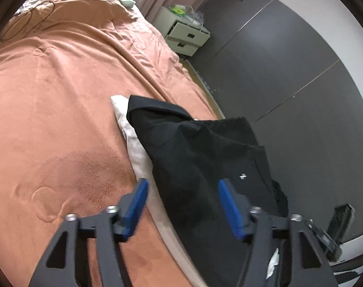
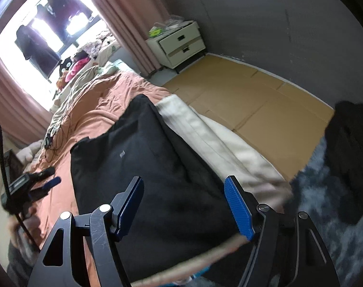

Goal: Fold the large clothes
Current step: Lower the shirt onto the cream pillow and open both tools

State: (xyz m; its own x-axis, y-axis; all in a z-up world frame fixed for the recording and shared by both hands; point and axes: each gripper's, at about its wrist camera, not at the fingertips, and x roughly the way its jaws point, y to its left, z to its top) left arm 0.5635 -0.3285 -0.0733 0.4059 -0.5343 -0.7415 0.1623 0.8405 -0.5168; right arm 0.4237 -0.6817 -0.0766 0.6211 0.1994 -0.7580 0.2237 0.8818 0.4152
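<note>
Though the black garment (image 2: 138, 167) lies flattened in a rough rectangle near the bed (image 1: 49, 119) edge, partly over a cream cloth (image 2: 205, 138), folding looks only partway done; more folds likely remain. Left tool (image 1: 182, 205) released, nothing pinched. Right tool (image 2: 183, 205) released above the garment. Nightstand (image 2: 179, 43) drawers closed, contents unseen; clutter on top, too small to name.

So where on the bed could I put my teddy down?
The wide bare stretch of the orange fleece blanket is free, between the folded black garment on the cream quilt and the black cable near the pillows. It is crowded at that bed edge and by the cable.
</note>
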